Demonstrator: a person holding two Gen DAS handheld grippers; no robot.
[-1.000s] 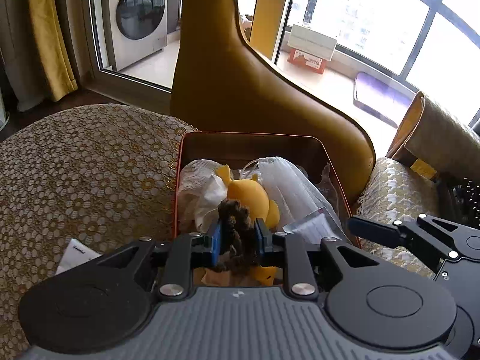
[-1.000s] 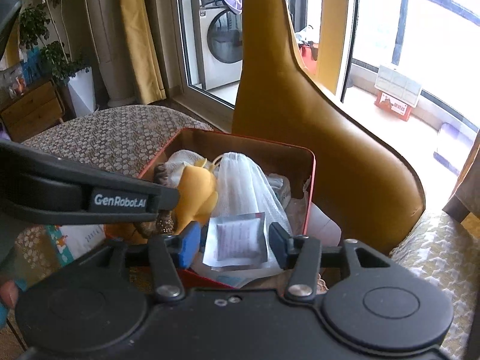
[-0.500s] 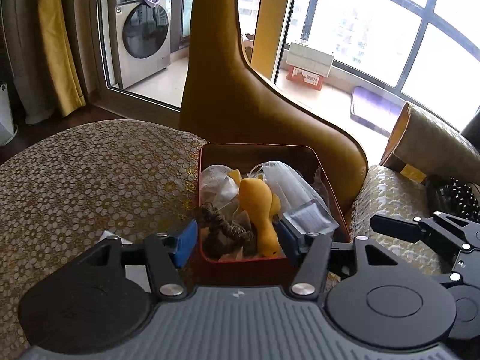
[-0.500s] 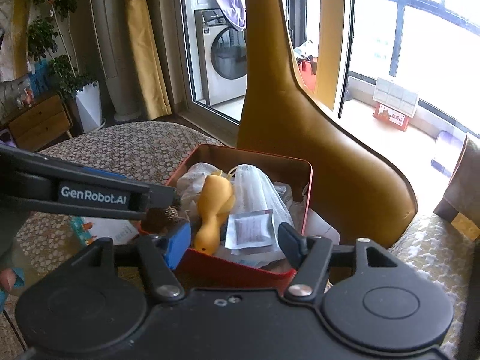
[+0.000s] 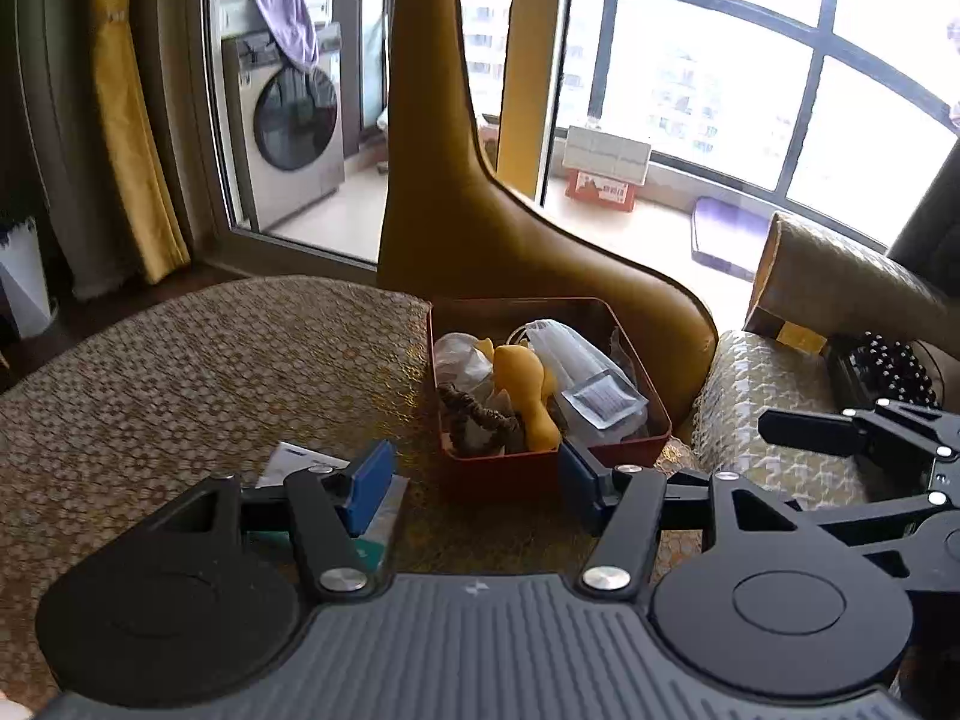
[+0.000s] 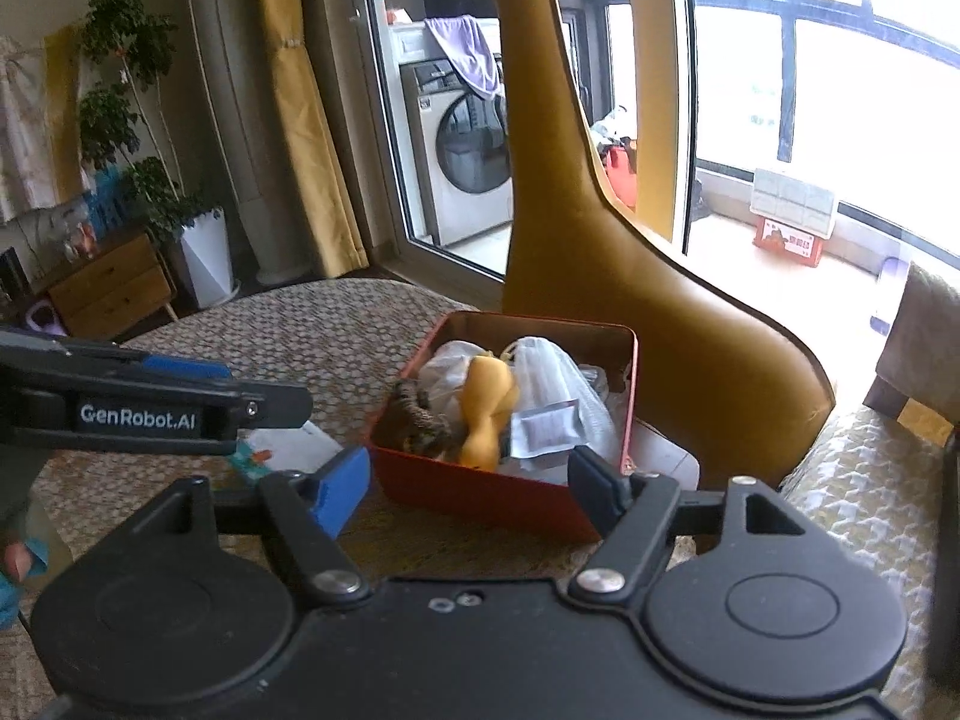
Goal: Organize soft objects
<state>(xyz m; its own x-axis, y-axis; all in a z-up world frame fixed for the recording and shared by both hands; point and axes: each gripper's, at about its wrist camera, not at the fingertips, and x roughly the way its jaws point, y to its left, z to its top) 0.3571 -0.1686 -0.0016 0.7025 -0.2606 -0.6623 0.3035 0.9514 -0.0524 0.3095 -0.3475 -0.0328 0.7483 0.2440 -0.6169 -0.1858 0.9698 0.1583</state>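
Holding both the left gripper [image 5: 474, 480] and right gripper [image 6: 468, 483] with jaws open and empty, I am leaving the brown braided piece [image 5: 474, 414] and yellow plush toy [image 5: 528, 387] lying gathered in the red tin [image 5: 516, 477] on the surface [image 5: 180, 372].

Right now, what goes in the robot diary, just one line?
left tongs: open, empty | right tongs: open, empty | brown scrunchie: in red box | yellow toy: in box
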